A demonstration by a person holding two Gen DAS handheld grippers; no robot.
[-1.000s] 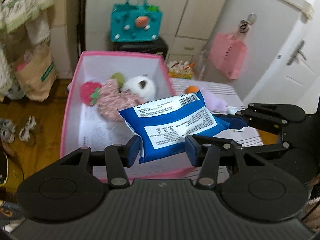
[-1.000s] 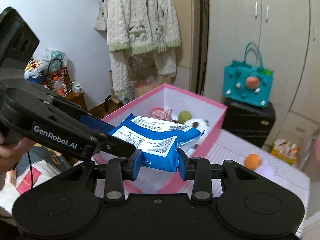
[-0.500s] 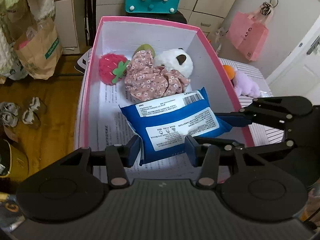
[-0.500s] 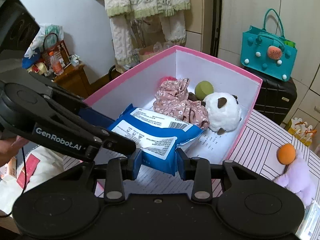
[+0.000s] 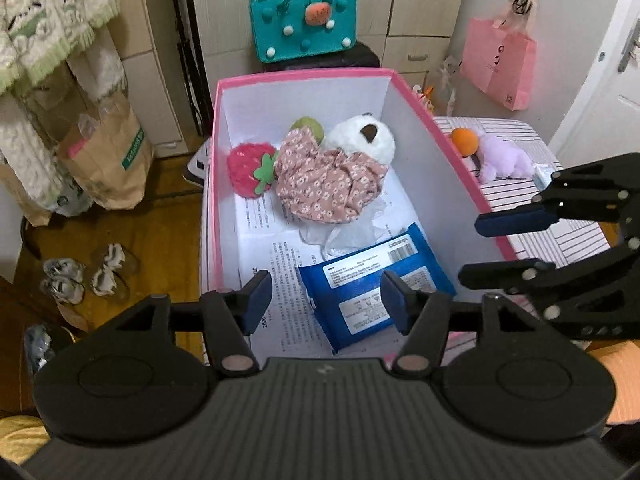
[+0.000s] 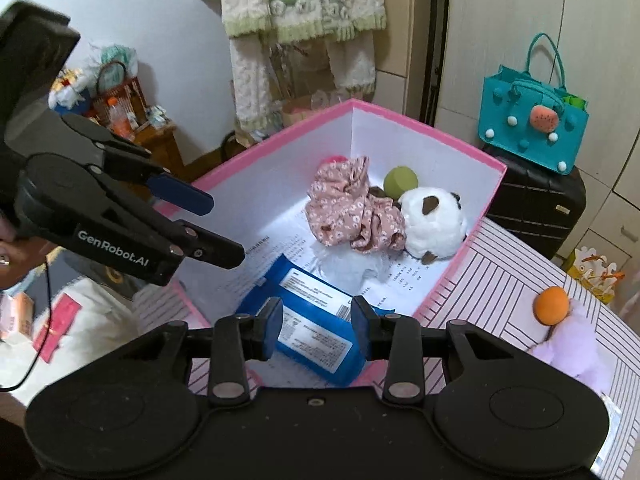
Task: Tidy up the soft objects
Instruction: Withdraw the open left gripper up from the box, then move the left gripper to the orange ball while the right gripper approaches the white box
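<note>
A blue soft pack [image 5: 370,286] lies flat on the paper floor of the pink box [image 5: 304,75], near its front right corner. It also shows in the right wrist view [image 6: 312,330]. My left gripper [image 5: 326,300] is open above it, touching nothing. My right gripper [image 6: 318,320] is open too, and it shows from the side in the left wrist view [image 5: 478,248]. Further back in the box lie a strawberry plush [image 5: 250,170], a floral cloth [image 5: 328,182], a white panda plush [image 5: 362,140] and a green ball [image 5: 308,128].
A purple plush [image 5: 504,158] with an orange ball [image 5: 464,141] lies on the striped table [image 5: 576,236] right of the box. A teal bag [image 5: 302,26] stands on a black case behind. A pink bag [image 5: 498,66] hangs at the right.
Both grippers have opened and let go of the blue pack. It has dropped from between them onto the box floor. Both grippers have pulled back a little.
</note>
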